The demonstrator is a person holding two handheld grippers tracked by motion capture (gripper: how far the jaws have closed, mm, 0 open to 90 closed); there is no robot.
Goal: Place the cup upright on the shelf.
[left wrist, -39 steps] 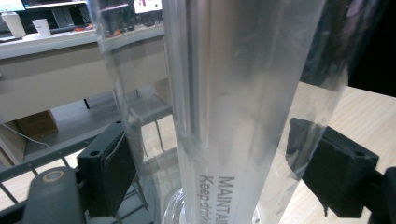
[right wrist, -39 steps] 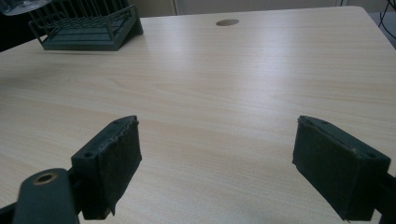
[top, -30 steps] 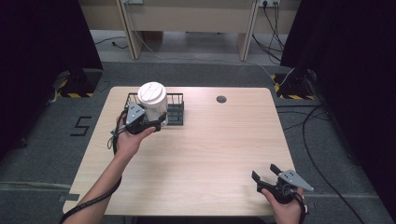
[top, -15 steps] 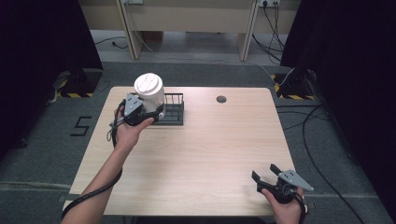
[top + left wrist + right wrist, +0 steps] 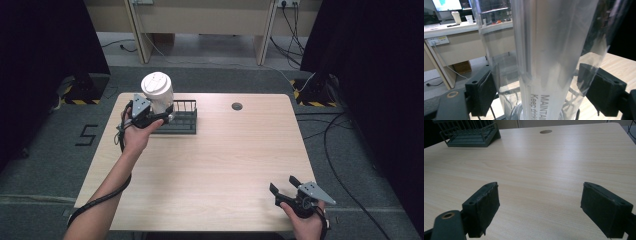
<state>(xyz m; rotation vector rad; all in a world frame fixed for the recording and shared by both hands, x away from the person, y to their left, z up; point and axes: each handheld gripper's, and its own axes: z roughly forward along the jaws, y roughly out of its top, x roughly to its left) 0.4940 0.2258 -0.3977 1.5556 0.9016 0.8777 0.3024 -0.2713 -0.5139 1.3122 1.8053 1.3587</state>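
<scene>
A white cup with a white lid (image 5: 158, 92) is held up over the left part of a dark wire rack (image 5: 181, 117) at the table's back left. My left gripper (image 5: 161, 113) is shut on the cup. In the left gripper view the cup (image 5: 549, 57) stands close between the two black pads (image 5: 482, 92), with grey print low on its wall. My right gripper (image 5: 283, 186) rests near the table's front right edge, open, with nothing between its pads (image 5: 485, 207). The rack (image 5: 469, 133) shows far off in the right gripper view.
A round cable hole (image 5: 237, 106) sits in the light wooden table (image 5: 215, 160) near its back edge. Dark curtains stand left and right of the table, cables lie on the floor to the right, and a desk stands beyond.
My left gripper has carried the cup a little left and toward the back, over the rack's left part. The right gripper has stayed in place.
</scene>
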